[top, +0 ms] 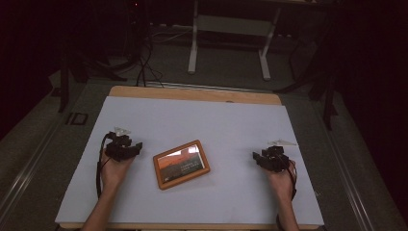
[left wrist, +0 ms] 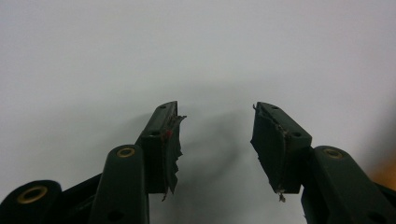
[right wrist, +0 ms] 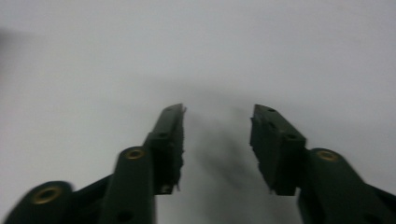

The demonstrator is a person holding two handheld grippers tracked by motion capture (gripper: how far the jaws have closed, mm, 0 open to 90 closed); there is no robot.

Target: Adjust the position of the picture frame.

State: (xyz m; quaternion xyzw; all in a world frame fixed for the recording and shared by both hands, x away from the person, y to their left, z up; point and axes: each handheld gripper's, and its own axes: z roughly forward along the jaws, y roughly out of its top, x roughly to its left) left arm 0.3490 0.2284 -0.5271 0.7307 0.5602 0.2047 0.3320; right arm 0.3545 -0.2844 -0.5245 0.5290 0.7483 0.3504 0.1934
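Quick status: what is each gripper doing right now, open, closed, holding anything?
Left gripper: open, nothing between the jaws, over the white table cover.
Right gripper: open, holding nothing.

The flat rectangular tablet with an orange-brown, leather-looking matt case has a glossy glass screen that catches glare. The white matt sheet under both sets of jaws looks smooth like paper, and a bare wooden table edge peeks out beyond it. The left gripper and right gripper are matt black plastic with brass-looking rivets, and their pads look rough and frayed, like torn tape.
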